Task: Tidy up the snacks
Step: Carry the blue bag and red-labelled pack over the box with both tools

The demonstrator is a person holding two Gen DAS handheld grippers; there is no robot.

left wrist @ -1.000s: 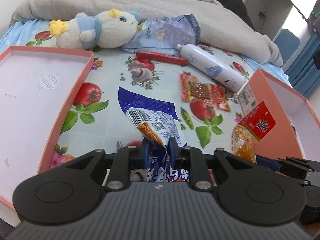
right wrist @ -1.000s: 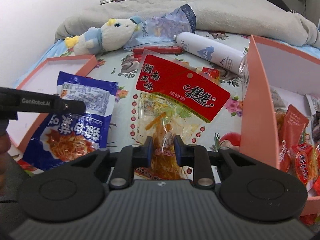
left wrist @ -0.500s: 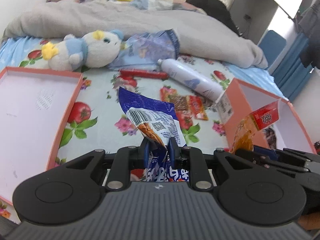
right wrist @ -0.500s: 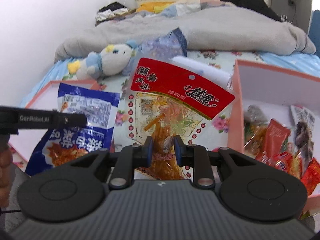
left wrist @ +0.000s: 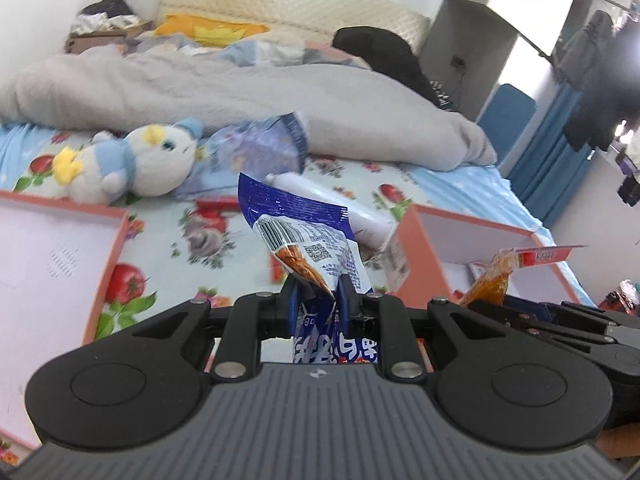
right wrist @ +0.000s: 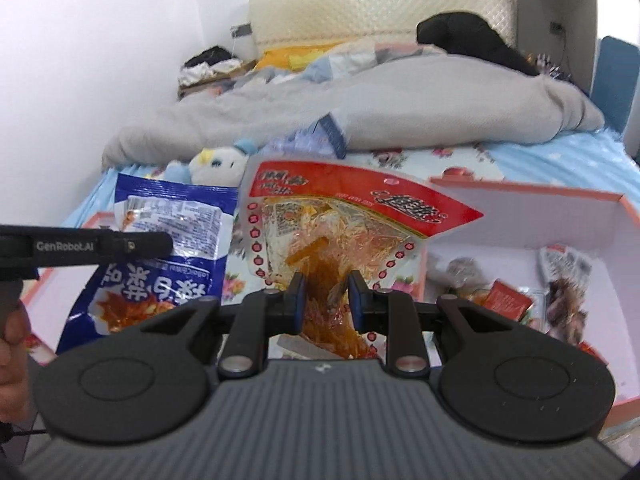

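At the far left an open pink box lid [left wrist: 48,256] lies flat on the fruit-print bedsheet [left wrist: 168,240], its white inside bare of snacks. Just right of it the left gripper [left wrist: 316,292] is clamped on the lower part of a blue snack packet [left wrist: 296,236], which stands with its long axis upright, top edge leaning away toward the far side of the bed, held clear above the sheet. Next to it the right gripper [right wrist: 326,294] pinches a clear packet with a red header [right wrist: 344,224] by its bottom end, also upright, header card topmost and tipped slightly right, raised above the near left corner of the pink storage box [right wrist: 600,216]. That box sits at the right with its walls standing and several small wrapped snacks [right wrist: 516,296] bunched along its near side; its far half is bare. Behind, a plush toy [left wrist: 132,164], a white bottle [left wrist: 320,192] and a grey blanket [left wrist: 240,96] crowd the far edge.
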